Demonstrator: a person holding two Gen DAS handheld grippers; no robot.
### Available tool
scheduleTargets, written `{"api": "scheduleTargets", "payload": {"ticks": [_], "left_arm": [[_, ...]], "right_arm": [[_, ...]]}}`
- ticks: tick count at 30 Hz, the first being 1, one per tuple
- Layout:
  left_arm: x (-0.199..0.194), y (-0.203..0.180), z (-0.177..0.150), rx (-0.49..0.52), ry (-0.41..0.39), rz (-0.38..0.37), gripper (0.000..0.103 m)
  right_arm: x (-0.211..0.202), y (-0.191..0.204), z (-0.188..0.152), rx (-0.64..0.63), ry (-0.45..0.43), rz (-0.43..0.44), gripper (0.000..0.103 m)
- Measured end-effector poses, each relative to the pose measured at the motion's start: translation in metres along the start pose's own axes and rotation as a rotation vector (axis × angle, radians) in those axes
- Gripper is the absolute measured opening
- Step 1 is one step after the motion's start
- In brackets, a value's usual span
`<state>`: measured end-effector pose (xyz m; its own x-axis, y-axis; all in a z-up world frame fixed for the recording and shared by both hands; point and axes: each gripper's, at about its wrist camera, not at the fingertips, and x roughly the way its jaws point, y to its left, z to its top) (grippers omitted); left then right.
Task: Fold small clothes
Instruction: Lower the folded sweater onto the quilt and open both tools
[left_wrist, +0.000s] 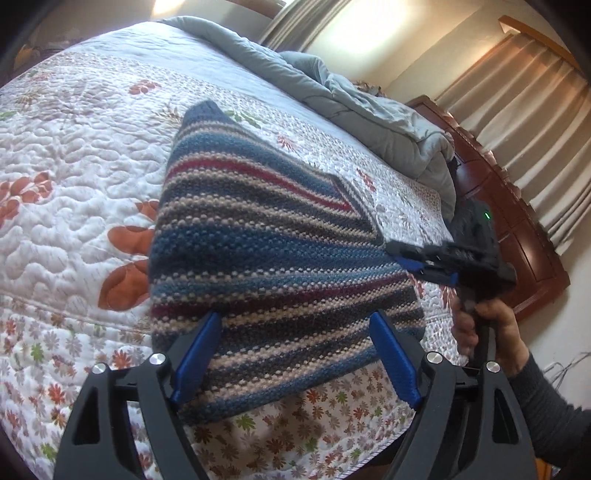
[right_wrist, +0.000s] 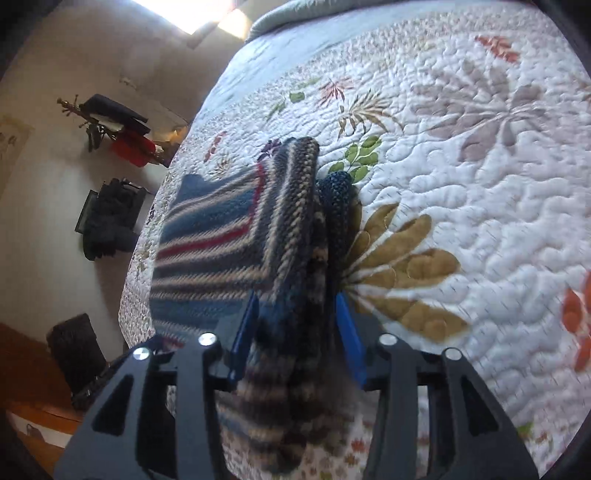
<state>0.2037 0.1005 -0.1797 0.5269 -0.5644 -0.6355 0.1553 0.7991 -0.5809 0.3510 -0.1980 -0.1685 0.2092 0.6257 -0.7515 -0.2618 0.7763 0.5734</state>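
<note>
Left wrist camera sits close over the striped knit (left_wrist: 266, 251), angled down across the quilted bed (left_wrist: 66, 155) towards the curtains (left_wrist: 517, 122). Right wrist camera looks down from the other side, closer still, a wall beyond. Both share knit (right_wrist: 236, 236) and quilt (right_wrist: 480, 184).
</note>
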Motion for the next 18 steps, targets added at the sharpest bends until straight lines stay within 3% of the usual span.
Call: {"api": "scheduleTargets", "payload": {"ticks": [3,7,11,13,18], "left_arm": [[-0.017,-0.009,-0.006,0.018,-0.042,-0.001,0.088],[-0.014,-0.008,-0.015,0.027,-0.010,0.034,0.089],[-0.001,0.012,-0.021,-0.047,0.028,0.031,0.089],[-0.001,0.015,-0.022,-0.067,0.027,0.034,0.089],[-0.024,0.000,-0.029,-0.069,-0.011,0.079,0.092]], "right_arm": [[-0.021,0.004,-0.028,-0.001,-0.005,0.015,0.049],[-0.016,0.004,-0.066,-0.058,0.016,-0.051,0.047],[0.003,-0.016,-0.074,-0.002,0.023,-0.112,0.053],[0.001,-0.015,-0.077,0.001,0.020,-0.100,0.053],[-0.038,0.019,-0.093,-0.094,-0.066,-0.074,0.052]]}}
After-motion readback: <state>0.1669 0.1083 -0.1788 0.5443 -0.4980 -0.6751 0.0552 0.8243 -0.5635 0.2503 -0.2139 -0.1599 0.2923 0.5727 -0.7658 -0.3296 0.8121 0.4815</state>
